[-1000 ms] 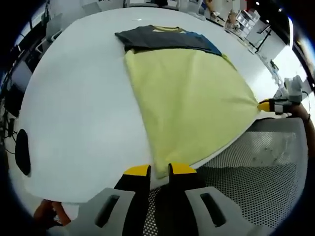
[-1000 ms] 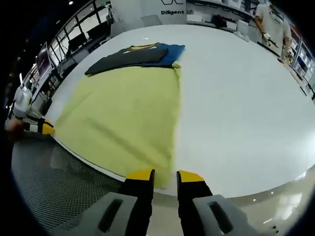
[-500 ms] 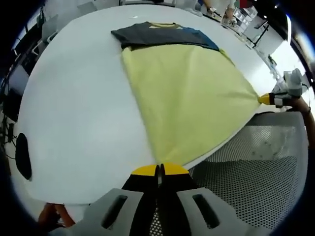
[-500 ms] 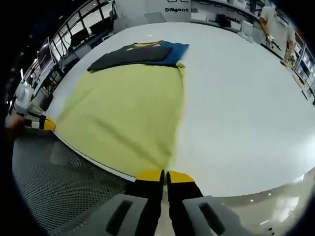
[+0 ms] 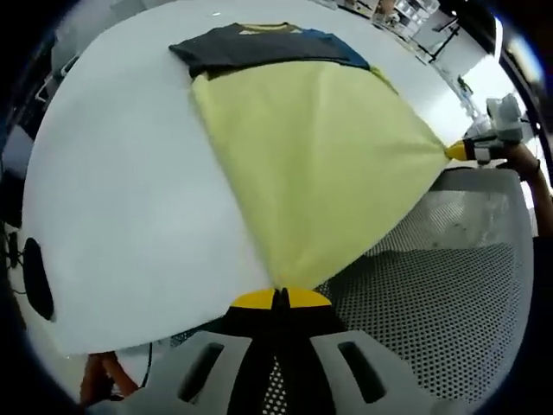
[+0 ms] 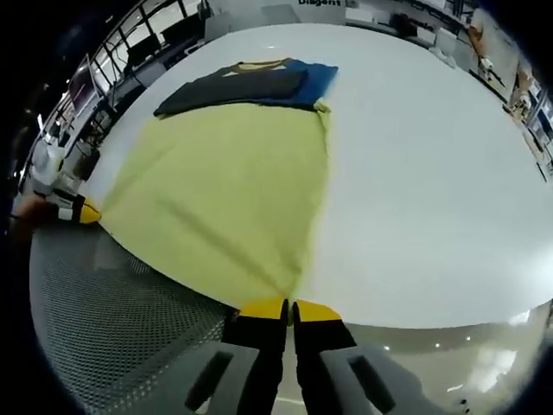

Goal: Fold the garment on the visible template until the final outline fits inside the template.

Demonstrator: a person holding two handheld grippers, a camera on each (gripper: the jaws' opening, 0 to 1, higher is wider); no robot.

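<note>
A pale yellow garment (image 5: 320, 164) lies spread on the white table (image 5: 121, 190); it also appears in the right gripper view as the yellow garment (image 6: 233, 181). My left gripper (image 5: 282, 299) is shut on its near corner at the table's edge. My right gripper (image 6: 289, 308) is shut on the other near corner. In the left gripper view, the right gripper (image 5: 467, 151) holds the far right corner taut. In the right gripper view, the left gripper (image 6: 78, 210) shows at the left edge on its corner. The hem between the two corners is pulled off the table edge.
A dark grey and blue folded garment stack (image 5: 259, 47) lies at the garment's far end, seen too as the dark stack (image 6: 251, 85). A grey mesh chair seat (image 5: 432, 285) sits below the table edge between the grippers. Desks and shelves stand behind the table.
Both grippers went from open around the garment's near corners to shut on them. They have since drawn the hem back past the table edge, pulling the cloth taut.
</note>
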